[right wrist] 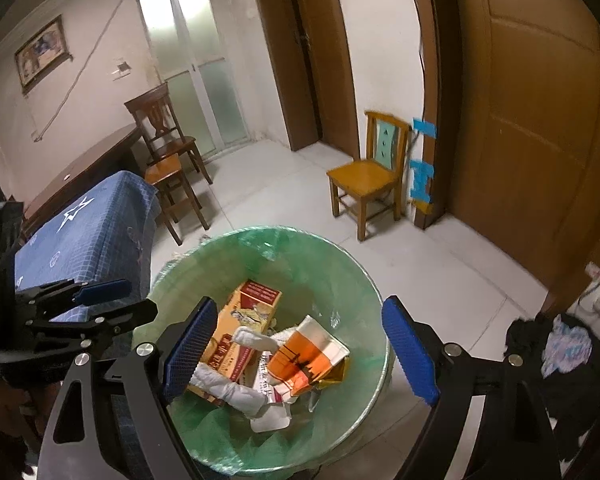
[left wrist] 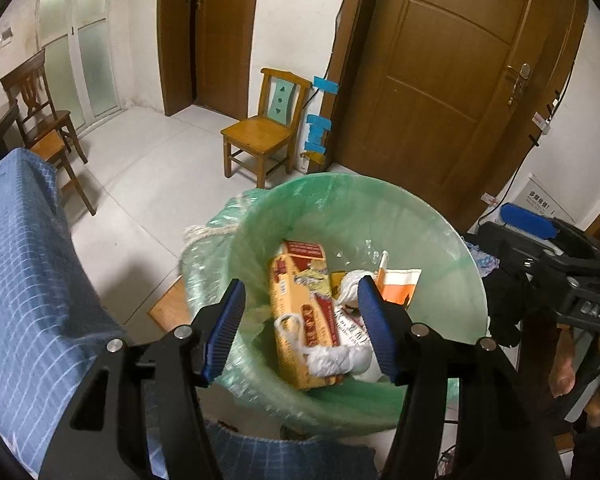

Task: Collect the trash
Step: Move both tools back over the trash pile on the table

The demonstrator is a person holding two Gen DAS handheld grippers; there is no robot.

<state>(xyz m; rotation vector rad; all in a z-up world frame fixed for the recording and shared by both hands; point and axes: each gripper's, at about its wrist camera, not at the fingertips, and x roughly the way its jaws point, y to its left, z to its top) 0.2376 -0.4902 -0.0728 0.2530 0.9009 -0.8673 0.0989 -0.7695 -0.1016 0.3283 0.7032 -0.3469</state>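
Where crinkled green liner (right wrist: 352, 280) sags, a flat cardboard box (right wrist: 240, 320) lies.

Open right claw (right wrist: 300, 344) above lined bin (right wrist: 342, 258)

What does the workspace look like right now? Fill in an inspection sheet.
Surface: pale tiled floor.
Job's things: bin with green liner, holding a yellow-red box, orange-white packet and white wrappers.
Clutter: dark bundle of cloth beside the bin.
Grippers: left gripper and right gripper above the bin, both open, nothing between the jaws.
Cables: black cable along the wall.
Surroundings: small chair, wooden door, blue cloth.
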